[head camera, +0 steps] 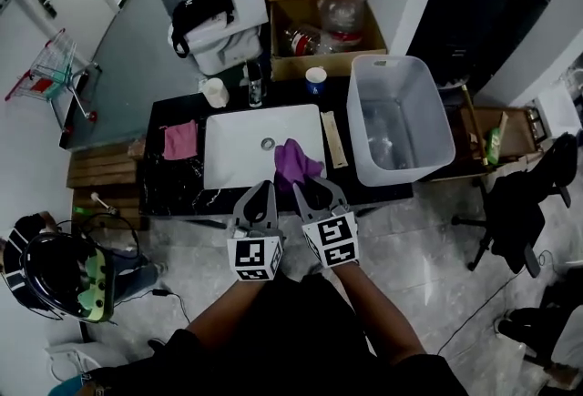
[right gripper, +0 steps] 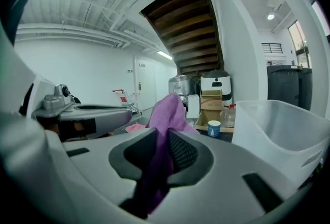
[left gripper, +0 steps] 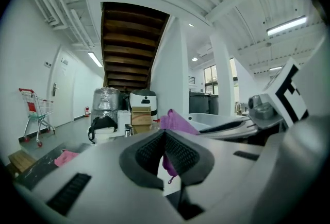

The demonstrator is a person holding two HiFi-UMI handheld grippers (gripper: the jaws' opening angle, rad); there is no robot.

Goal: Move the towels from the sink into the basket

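A purple towel (head camera: 296,162) hangs over the front right of the white sink (head camera: 232,135); my right gripper (head camera: 310,184) is shut on it. In the right gripper view the cloth (right gripper: 167,109) rises from between the pads and trails down below them. My left gripper (head camera: 265,188) hovers just left of it at the sink's front edge, its pads (left gripper: 178,153) meeting at the tip. The purple towel (left gripper: 178,121) shows beyond them. A pink towel (head camera: 179,139) lies on the black counter left of the sink. The white basket (head camera: 401,66) stands to the right.
A white cup (head camera: 215,92), a dark bottle (head camera: 254,85) and a blue cup (head camera: 315,78) stand behind the sink. A wooden strip (head camera: 333,139) lies between sink and basket. Cardboard boxes (head camera: 305,66) are behind the counter, a black chair (head camera: 519,203) is at the right, and a shopping trolley (head camera: 55,71) at the far left.
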